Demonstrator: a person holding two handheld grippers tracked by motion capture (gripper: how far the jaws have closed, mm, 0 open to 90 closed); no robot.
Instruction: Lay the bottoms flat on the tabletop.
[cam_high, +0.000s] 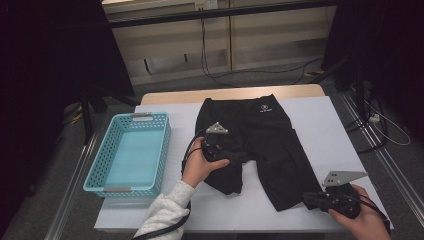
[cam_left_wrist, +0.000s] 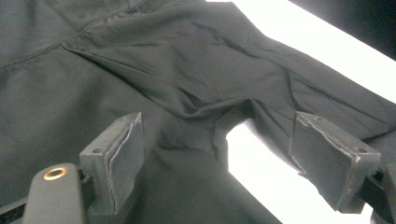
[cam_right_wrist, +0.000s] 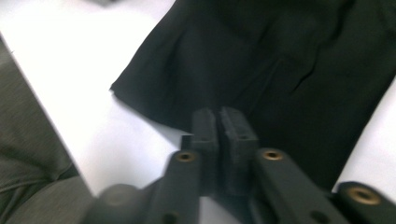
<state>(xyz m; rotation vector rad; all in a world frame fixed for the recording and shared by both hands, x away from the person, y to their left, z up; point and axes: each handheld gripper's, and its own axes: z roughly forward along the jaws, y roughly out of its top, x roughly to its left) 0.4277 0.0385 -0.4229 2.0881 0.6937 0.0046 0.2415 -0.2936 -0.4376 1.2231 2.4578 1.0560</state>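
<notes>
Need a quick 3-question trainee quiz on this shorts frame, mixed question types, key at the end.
1. True or false: the blue basket has something in it.
2. Which gripper has its jaws wide apart over the black shorts? A) left gripper B) right gripper
3. Where on the shorts is the right gripper?

Key:
1. False: only its bare floor shows.
2. A. The left gripper's pads stand apart above the crotch seam, not pressing cloth; the right gripper's jaws are almost together.
3. At the hem of the leg nearest the person's right hand, near the table's front edge.
</notes>
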